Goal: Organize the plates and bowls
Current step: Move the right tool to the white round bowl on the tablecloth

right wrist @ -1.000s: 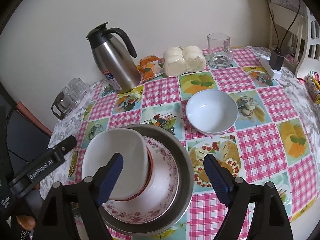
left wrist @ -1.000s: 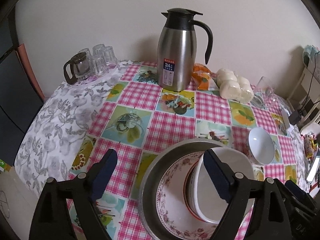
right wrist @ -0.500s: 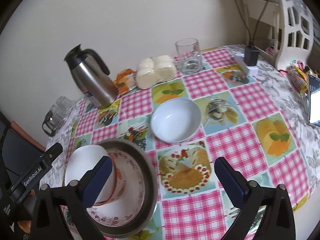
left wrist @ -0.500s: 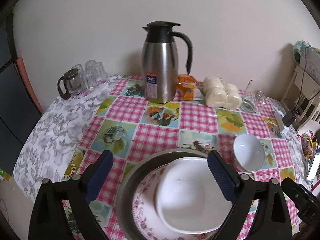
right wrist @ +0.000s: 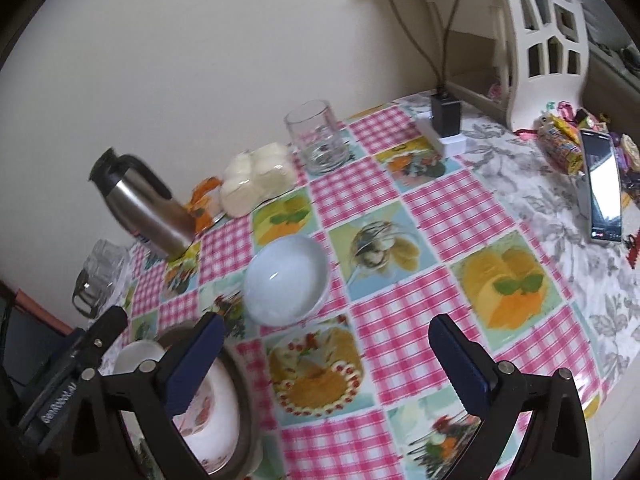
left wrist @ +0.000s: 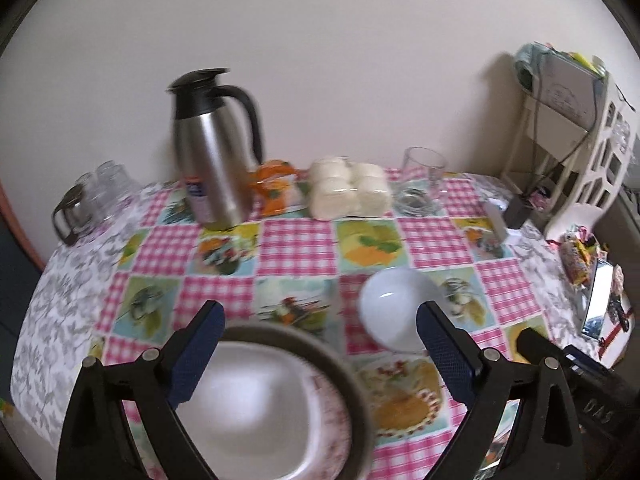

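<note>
A white squarish bowl point(left wrist: 248, 408) rests on a floral plate point(left wrist: 326, 424) inside a round metal pan point(left wrist: 354, 380) at the near left of the table. My left gripper point(left wrist: 318, 312) is open above the pan's far rim, and nothing is between its fingers. A small round white bowl point(right wrist: 286, 280) stands alone on the checked cloth, right of the pan. My right gripper point(right wrist: 328, 320) is open just in front of this bowl and touches nothing. In the right wrist view the pan point(right wrist: 244, 400) and the squarish bowl point(right wrist: 136, 354) sit behind the left finger.
At the back stand a steel jug point(left wrist: 212, 160), a glass teapot with cups point(left wrist: 88, 200), an orange packet point(left wrist: 274, 188), wrapped buns point(left wrist: 348, 196) and a drinking glass point(right wrist: 316, 140). A charger point(right wrist: 444, 120), phone point(right wrist: 604, 188), sweets point(right wrist: 560, 144) and white rack point(right wrist: 536, 40) crowd the right.
The squarish bowl went from tilted between the fingers to lying flat on the plate. Both grippers opened wider and swung right, so the small round bowl now sits nearer both.
</note>
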The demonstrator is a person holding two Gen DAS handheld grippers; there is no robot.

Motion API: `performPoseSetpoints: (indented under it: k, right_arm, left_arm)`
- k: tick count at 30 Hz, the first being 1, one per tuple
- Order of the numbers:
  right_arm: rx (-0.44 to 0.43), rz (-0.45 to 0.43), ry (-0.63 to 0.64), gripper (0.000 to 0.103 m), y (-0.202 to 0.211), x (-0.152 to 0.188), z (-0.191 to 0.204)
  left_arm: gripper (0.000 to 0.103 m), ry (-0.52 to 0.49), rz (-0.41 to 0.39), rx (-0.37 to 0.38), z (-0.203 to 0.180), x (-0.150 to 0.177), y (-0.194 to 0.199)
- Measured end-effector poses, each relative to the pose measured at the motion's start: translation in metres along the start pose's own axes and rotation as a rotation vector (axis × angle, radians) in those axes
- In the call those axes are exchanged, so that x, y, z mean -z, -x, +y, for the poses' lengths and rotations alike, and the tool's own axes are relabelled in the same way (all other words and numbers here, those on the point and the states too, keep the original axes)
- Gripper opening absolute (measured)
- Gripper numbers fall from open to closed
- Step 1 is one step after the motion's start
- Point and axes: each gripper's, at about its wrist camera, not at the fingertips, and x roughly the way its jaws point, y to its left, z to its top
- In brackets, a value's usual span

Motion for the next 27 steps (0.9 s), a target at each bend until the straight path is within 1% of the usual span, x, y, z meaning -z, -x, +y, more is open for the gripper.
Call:
performPoseSetpoints:
  k: [4,8,11,13,15,16,18,20,25,27]
  right_arm:
    - [-0.023,-0.016,-0.059,0.103,-0.006,-0.006,-0.021]
    - [-0.004,-0.025,-0.093,0.103,-0.014,-0.013,-0.04]
    - [0.007,-0.021,-0.115,0.103,-0.023,-0.015,-0.053]
    - [0.003,-0.001,-0.14,0.103,-0.031,-0.016,-0.062]
    - [0.004,0.012,-0.155,0.103,-0.04,-0.015,-0.068]
    - [0.007,0.017,-0.156,0.103,-0.044,-0.015,-0.07]
    - [0.009,0.024,-0.146,0.103,-0.053,-0.015,-0.072]
    - [0.015,0.031,-0.138,0.103,-0.059,-0.015,-0.072]
    - [0.007,0.051,-0.13,0.103,-0.075,-0.013,-0.067]
    - [0.005,0.064,-0.124,0.103,-0.083,-0.011,-0.063]
  left_arm:
    - [0.097,-0.042,0.018,0.011,-0.025,-0.008,-0.019]
    - [0.097,-0.09,0.036,0.02,-0.041,-0.008,-0.037]
    - [0.097,-0.096,0.064,0.043,-0.047,-0.006,-0.052]
    - [0.097,-0.094,0.092,0.061,-0.05,-0.004,-0.063]
    - [0.097,-0.092,0.112,0.058,-0.053,-0.003,-0.073]
    - [0.097,-0.095,0.12,0.045,-0.055,-0.003,-0.078]
    - [0.097,-0.096,0.139,0.023,-0.056,-0.002,-0.088]
    - [0.097,-0.083,0.162,0.017,-0.055,0.001,-0.099]
    - [0.096,-0.06,0.198,0.023,-0.051,0.006,-0.117]
    - [0.096,-0.051,0.208,0.037,-0.051,0.007,-0.121]
